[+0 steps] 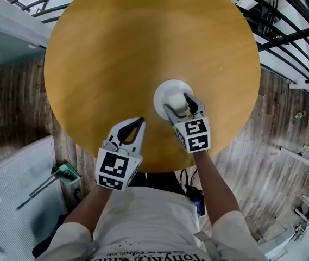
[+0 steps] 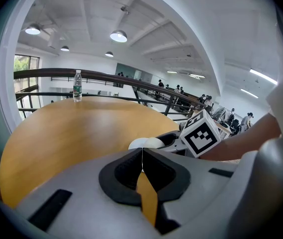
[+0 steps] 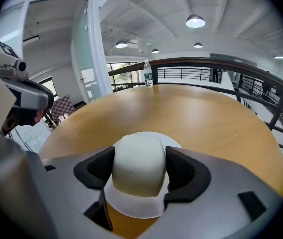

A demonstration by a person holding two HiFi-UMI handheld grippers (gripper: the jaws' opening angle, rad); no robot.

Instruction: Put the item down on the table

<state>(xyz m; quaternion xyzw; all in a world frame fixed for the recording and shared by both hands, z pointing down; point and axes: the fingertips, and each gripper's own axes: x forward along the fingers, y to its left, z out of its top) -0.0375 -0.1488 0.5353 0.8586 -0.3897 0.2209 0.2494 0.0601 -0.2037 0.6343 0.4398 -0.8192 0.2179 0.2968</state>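
Two grippers are at the near side of the round wooden table (image 1: 116, 53) in the head view. The right gripper (image 1: 182, 106) reaches over the white plate (image 1: 162, 91), and a white bun (image 1: 176, 103) sits between its jaws, above the middle of that plate. The left gripper (image 1: 138, 123) is to the left of the plate and nearer to the person, well apart from it. I think it waits there because one tool is enough for this job.

In the left gripper view its two black pads meet in one thin line with nothing between them, so this tool is closed and empty. The plate and the bun are just beyond its tips, and a water bottle (image 2: 77, 86) stands far behind the plate at the table's far edge.

In the right gripper view the pads press the bun from both sides, at its widest part, which keeps the soft round shape from slipping. The bun's bottom looks very low on the plate, but I cannot tell if it touches. My judgement is that the putting down is almost finished, and the jaws need only to open slowly
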